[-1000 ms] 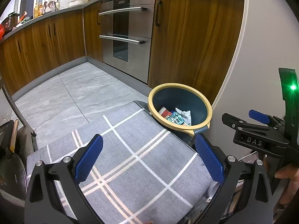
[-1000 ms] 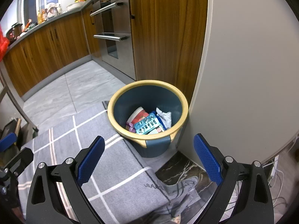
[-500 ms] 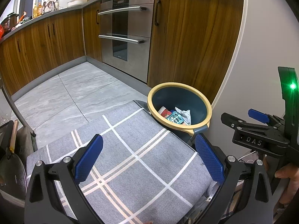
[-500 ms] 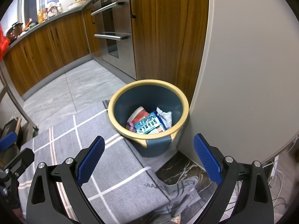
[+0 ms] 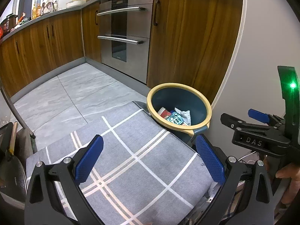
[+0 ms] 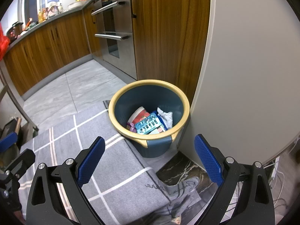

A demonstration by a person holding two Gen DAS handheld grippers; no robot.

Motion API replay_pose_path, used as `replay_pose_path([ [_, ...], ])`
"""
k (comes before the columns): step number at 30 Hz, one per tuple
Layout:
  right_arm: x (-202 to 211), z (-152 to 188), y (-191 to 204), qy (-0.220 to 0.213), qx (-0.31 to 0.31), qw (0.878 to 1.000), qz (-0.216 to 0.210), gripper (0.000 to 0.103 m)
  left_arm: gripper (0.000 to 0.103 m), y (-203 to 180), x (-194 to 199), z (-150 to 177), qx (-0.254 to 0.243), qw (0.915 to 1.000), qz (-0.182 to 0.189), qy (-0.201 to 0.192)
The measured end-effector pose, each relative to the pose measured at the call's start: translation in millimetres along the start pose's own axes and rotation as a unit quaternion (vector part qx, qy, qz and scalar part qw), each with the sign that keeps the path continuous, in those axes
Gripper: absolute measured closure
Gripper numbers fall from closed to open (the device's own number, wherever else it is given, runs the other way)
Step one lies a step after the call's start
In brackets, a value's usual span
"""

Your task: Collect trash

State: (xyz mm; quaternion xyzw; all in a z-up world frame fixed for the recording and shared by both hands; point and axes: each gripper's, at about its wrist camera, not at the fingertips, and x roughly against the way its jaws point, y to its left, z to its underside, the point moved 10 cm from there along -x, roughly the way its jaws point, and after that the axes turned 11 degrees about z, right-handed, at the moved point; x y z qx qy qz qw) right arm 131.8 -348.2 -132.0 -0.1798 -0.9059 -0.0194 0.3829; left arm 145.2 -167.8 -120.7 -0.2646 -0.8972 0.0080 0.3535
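Both grippers are being held empty, jaws wide apart, nothing clamped. Left gripper [image 5: 148, 161] is being hovered over the grey checked cloth [image 5: 120, 161]; right gripper [image 6: 150, 161] is being aimed straight at the bin [image 6: 150, 86].

Bin: blue, yellow rim, standing upright on the floor, wedged between the cloth edge and the white wall [image 6: 243, 65], with the wood cabinet [image 6: 168, 28] just behind it. Trash is already being held inside it: a red-and-white cup [image 6: 139, 113], a teal packet [image 6: 148, 124], crumpled paper [image 6: 166, 117]. All of it is lying at the bin bottom, well below the rim.

Key relation: from the right jaws, the bin is lying dead ahead and below, centred between the fingers. From the left jaws it is lying ahead and off to the right, past the right finger [image 5: 210, 161]. The right gripper is being judged the nearer one. The bin's axis is vertical, mouth up, so any drop is being made from above.

No loose trash is being seen on the cloth or tiles [image 5: 65, 93] near the bin. Collection is being judged largely done, or the next piece is lying out of view.
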Motion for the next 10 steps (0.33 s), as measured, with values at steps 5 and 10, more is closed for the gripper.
replay_pose_path([
  [5,-1.1,0.2,0.4,0.002,0.001,1.0,0.0,0.008,0.006,0.9,-2.3,3.2,-0.007,0.9999,-0.001,0.011],
  [10,1.9,3.7,-1.8,0.03,-0.031,0.999,-0.007,0.008,0.006,18.5,0.0,6.7,0.016,0.9996,-0.018,0.015],
])
